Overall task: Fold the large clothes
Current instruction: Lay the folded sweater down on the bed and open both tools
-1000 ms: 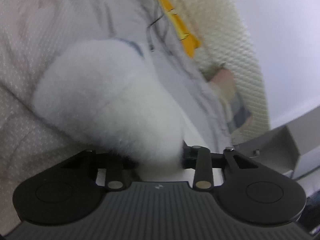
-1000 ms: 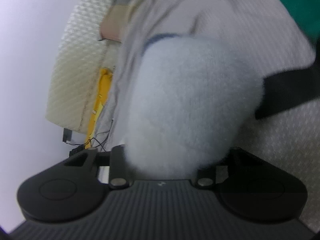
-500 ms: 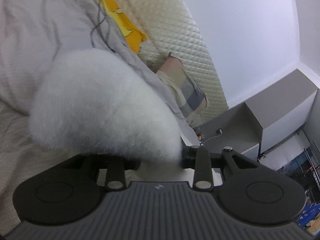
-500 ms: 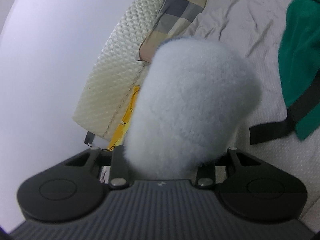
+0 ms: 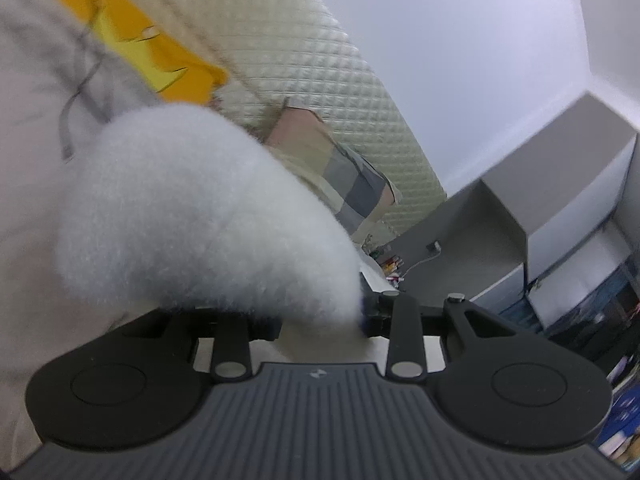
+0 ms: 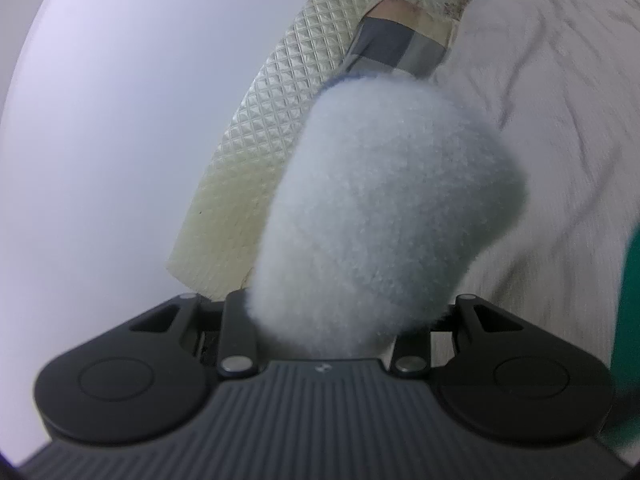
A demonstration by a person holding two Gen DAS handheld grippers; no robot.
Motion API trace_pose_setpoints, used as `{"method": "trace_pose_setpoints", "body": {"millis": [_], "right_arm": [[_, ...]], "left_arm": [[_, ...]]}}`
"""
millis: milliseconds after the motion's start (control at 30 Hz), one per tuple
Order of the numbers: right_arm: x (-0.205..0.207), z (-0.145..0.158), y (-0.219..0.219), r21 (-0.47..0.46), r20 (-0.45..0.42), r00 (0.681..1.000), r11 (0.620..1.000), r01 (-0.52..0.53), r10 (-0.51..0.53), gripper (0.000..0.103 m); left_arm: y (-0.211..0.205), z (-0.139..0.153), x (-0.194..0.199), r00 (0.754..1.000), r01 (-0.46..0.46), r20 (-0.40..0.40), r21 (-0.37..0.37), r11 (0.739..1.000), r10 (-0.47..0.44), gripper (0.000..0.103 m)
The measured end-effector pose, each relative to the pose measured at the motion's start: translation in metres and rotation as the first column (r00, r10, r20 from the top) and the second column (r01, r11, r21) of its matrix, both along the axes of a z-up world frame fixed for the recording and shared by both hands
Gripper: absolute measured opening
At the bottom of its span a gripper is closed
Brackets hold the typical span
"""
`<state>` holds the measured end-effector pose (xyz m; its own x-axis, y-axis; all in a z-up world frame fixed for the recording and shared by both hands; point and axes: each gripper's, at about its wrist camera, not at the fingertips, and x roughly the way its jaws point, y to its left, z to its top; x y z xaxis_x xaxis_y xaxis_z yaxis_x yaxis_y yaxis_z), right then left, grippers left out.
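A thick, fluffy white fleece garment (image 5: pixel 192 216) bulges out of my left gripper (image 5: pixel 312 300), which is shut on a fold of it. The fleece hides both fingers. In the right wrist view another fold of the same white fleece (image 6: pixel 384 216), with a blue trim edge at its top, fills the jaws of my right gripper (image 6: pixel 332 312). That gripper is shut on it too, its fingers buried in the pile. Both folds are held up above the pale grey bed sheet (image 6: pixel 560 112).
A cream quilted headboard (image 5: pixel 320 72) stands against the white wall, with a checked pillow (image 5: pixel 344 176) leaning on it. A yellow cloth (image 5: pixel 132 44) lies on the sheet. A grey cabinet (image 5: pixel 560 176) is at the right. A green garment (image 6: pixel 628 320) shows at the right edge.
Both grippers have risen with the fleece still in them. The views tilted up from the bed to the headboard and wall. The green garment slid to the frame edge.
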<state>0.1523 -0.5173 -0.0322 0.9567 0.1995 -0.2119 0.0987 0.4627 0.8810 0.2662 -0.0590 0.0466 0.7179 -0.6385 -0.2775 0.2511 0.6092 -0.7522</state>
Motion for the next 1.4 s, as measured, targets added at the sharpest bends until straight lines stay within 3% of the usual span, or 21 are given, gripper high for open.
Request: {"method": "trace_pose_setpoints", "body": {"millis": [233,400,567,733,867,1200,1400], "right_arm": [[0.079,-0.006,-0.058,-0.022,-0.025,0.997,0.997,0.068,-0.069,0.042],[0.125,-0.052,-0.084,-0.055,-0.079,0.99,0.992,0.114,-0.119,0.042],[0.147,-0.118,-0.096,-0.082,-0.092,0.99,0.992,0.095,-0.102,0.042],[0.141,-0.178,-0.085,-0.031,-0.095,0.986,0.991,0.133,-0.135,0.042],[0.123,-0.199,-0.07,-0.002,-0.032,0.983,0.983,0.183,-0.183,0.044],[0.114,-0.231,-0.064,0.031,-0.048,0.973,0.973,0.229,-0.227,0.05],[0.103,-0.227,-0.061,0.056,-0.097,0.968,0.97,0.236,-0.23,0.055]], "left_arm": [[-0.083,-0.018,0.114,1.0,-0.002,0.023,0.013,1.0,0.002,0.038],[-0.131,-0.07,0.183,1.0,-0.018,-0.019,0.064,0.998,0.019,0.038],[-0.151,-0.137,0.226,0.999,-0.002,-0.051,0.121,0.993,0.008,0.038],[-0.141,-0.194,0.229,0.999,0.02,-0.05,0.144,0.989,-0.013,0.038],[-0.135,-0.211,0.223,0.999,0.04,-0.018,0.133,0.99,-0.038,0.039],[-0.126,-0.236,0.199,0.997,0.074,-0.035,0.2,0.977,-0.068,0.047],[-0.122,-0.222,0.189,0.996,0.077,-0.066,0.243,0.967,-0.063,0.059]]}}
